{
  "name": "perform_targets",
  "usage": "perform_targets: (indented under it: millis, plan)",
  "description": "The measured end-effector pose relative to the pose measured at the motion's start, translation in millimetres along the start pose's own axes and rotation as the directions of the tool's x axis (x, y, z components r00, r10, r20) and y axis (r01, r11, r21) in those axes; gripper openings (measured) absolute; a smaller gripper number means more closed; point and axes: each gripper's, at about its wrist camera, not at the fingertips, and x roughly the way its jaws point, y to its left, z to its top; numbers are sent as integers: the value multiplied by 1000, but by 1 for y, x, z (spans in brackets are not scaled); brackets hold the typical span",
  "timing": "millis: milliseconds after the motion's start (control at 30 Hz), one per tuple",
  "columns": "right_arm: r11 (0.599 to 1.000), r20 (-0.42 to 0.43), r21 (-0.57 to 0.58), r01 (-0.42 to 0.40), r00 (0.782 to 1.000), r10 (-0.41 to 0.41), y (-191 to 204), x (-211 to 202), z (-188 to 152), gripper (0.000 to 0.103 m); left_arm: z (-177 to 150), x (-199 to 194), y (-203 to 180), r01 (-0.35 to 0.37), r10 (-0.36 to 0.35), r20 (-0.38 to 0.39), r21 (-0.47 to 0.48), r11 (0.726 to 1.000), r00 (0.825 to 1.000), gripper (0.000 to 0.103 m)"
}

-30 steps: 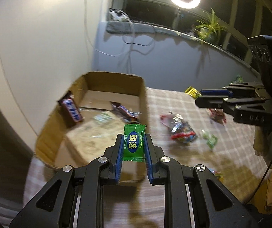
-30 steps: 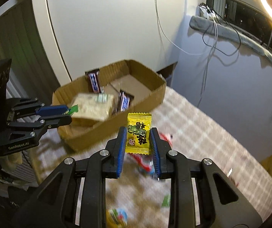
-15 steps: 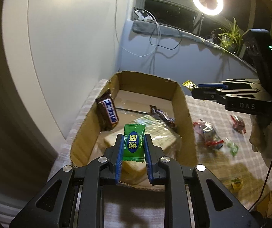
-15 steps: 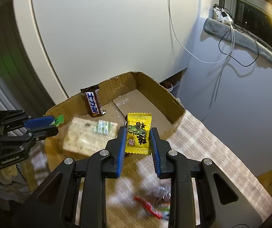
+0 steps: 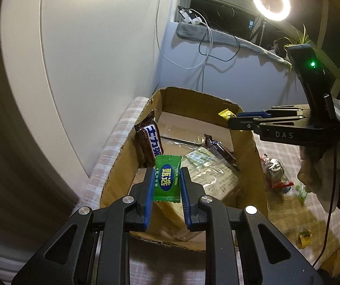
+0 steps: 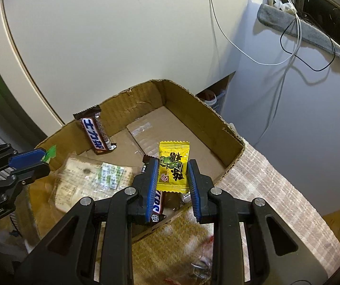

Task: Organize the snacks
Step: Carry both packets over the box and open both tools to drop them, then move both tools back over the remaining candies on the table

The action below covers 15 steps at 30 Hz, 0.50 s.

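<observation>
My left gripper (image 5: pixel 167 177) is shut on a green candy packet (image 5: pixel 167 181) and hangs over the near end of an open cardboard box (image 5: pixel 248 147). My right gripper (image 6: pixel 173 168) is shut on a yellow candy packet (image 6: pixel 173 163) above the same cardboard box (image 6: pixel 217 128), near its right wall. Inside lie a clear-wrapped cracker pack (image 6: pixel 94 178), one brown chocolate bar (image 6: pixel 94 130) leaning on the far wall and another chocolate bar (image 5: pixel 220 149) on the pack. In the left wrist view the right gripper (image 5: pixel 236 116) shows from the side with the yellow candy packet (image 5: pixel 225 114) at its tip.
The box stands on a checked tablecloth (image 6: pixel 277 190) beside a white wall (image 6: pixel 98 35). Loose wrapped sweets (image 5: pixel 277 175) lie on the cloth right of the box, with one small yellow sweet (image 5: pixel 305 236) nearer the table edge. A gloved hand (image 5: pixel 324 166) holds the right gripper.
Both grippers have moved from above the loose sweets on the cloth to above the box, each keeping its candy. The box now fills more of both views.
</observation>
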Motion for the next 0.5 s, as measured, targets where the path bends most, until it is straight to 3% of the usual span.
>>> perform_targets:
  millis: [233, 267, 333, 367, 400, 500]
  plan:
    - [1000, -5, -4, 3, 1000, -3, 1, 4, 1, 29, 1, 3, 0, -5, 5, -3, -7, 1000, 1000, 22]
    - [1000, -4, -4, 7, 1000, -7, 1, 4, 1, 33, 1, 3, 0, -7, 7, -3, -8, 1000, 1000, 25]
    - [1000, 9, -2, 22, 1000, -22, 1, 2, 1, 67, 2, 3, 1, -9, 9, 0, -11, 1000, 1000, 40]
    - [1000, 20, -1, 28, 999, -28, 0, 1, 1, 73, 2, 3, 1, -9, 9, 1, -14, 1000, 1000, 53]
    - [1000, 36, 0, 30, 999, -30, 0, -2, 1, 78, 1, 2, 1, -10, 10, 6, -18, 1000, 1000, 60]
    - [1000, 47, 2, 30, 998, -30, 0, -7, 1, 84, 1, 3, 1, -10, 10, 6, -18, 1000, 1000, 60]
